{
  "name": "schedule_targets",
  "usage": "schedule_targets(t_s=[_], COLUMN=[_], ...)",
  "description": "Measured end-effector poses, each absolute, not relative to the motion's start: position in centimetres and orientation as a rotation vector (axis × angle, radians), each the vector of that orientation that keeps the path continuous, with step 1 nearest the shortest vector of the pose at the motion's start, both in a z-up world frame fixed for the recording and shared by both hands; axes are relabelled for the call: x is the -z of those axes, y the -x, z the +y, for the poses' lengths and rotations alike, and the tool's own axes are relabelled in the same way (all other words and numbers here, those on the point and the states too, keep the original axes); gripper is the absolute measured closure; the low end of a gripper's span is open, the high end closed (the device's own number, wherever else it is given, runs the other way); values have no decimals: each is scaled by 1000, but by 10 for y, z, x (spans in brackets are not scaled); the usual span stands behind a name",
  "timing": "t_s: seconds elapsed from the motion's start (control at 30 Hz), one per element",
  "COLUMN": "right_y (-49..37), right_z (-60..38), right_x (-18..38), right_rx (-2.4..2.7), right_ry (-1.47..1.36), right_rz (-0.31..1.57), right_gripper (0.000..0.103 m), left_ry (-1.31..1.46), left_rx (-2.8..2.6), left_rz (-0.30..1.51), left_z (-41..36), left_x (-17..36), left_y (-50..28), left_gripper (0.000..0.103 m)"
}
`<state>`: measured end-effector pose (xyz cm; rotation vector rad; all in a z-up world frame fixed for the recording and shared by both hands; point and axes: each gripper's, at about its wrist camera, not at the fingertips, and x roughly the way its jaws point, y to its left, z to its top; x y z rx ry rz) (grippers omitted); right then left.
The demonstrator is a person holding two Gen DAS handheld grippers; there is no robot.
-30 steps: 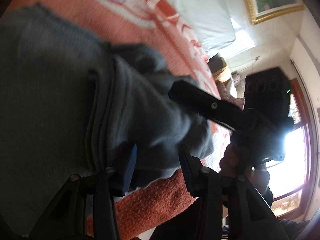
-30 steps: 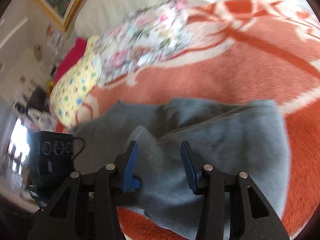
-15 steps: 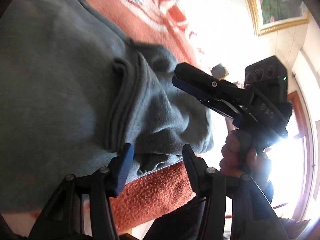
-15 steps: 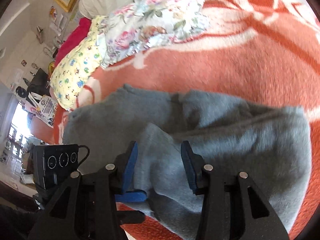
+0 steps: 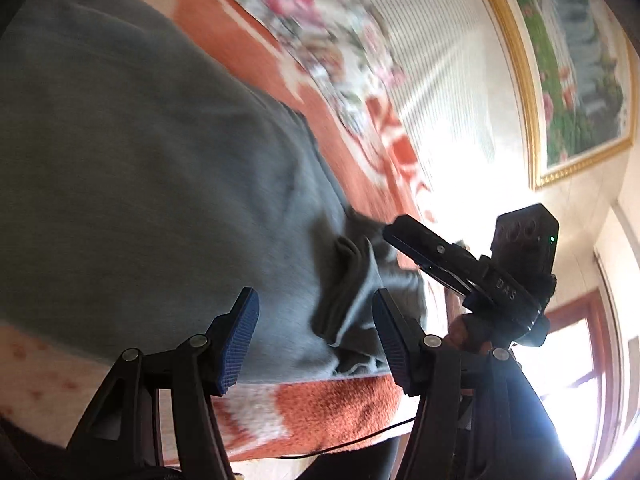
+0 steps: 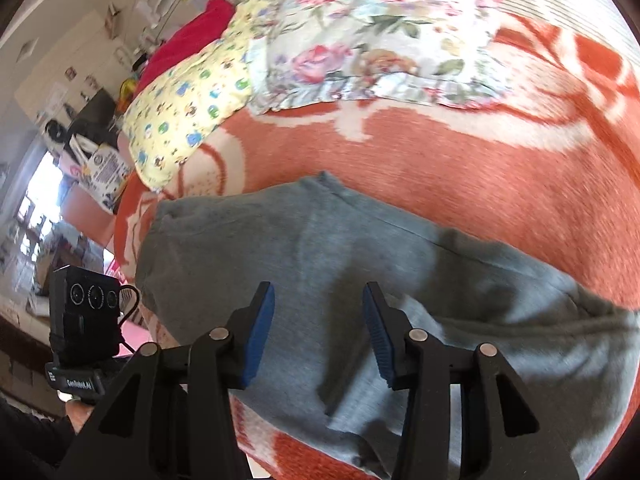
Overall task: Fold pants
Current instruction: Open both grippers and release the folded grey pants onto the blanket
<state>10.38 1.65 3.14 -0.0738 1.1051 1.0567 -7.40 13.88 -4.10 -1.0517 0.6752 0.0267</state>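
Left gripper (image 5: 316, 336): blue-padded fingers (image 5: 236, 340) spread apart, nothing between the pads, hovering over the near edge of the grey pants (image 5: 140, 168). Bunched, layered folds of the fabric lying just ahead of the right-hand pad. Right gripper (image 6: 318, 334): fingers (image 6: 260, 336) likewise apart and holding nothing, poised above the grey cloth (image 6: 320, 248), with a folded-over flap just under and beyond the pads. Seen from the left wrist, the right gripper's black fingertips (image 5: 416, 240) at the far bunched corner of the pants; touching or not, cannot tell. Pants spread flat and folded on the bed, over an orange-and-white blanket (image 6: 460, 168), near its front edge. Further back on the blanket, a floral pillow (image 6: 376, 40), beside a yellow patterned pillow (image 6: 184, 108). On the wall, a gold-framed picture (image 5: 568, 64).
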Motion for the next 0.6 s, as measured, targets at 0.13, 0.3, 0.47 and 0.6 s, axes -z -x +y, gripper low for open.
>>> schedule_targets(t_s=[0.13, 0.3, 0.47, 0.6], right_y=[-97, -87, -77, -65], right_z=[40, 73, 109, 138], right_x=[-37, -41, -41, -40], right_rx=[-1094, -1154, -1205, -1250], right_ry=[106, 163, 221, 268], right_rz=[1099, 1095, 1101, 1106], right_gripper=[51, 47, 45, 45], left_ry=[1062, 1061, 1116, 1175], left_rx=[-100, -208, -286, -377], left_rz=[617, 533, 482, 433], left_z=[157, 173, 192, 208], left_x=[36, 28, 30, 38], left_y=[93, 133, 167, 199], left_gripper=[43, 43, 43, 42])
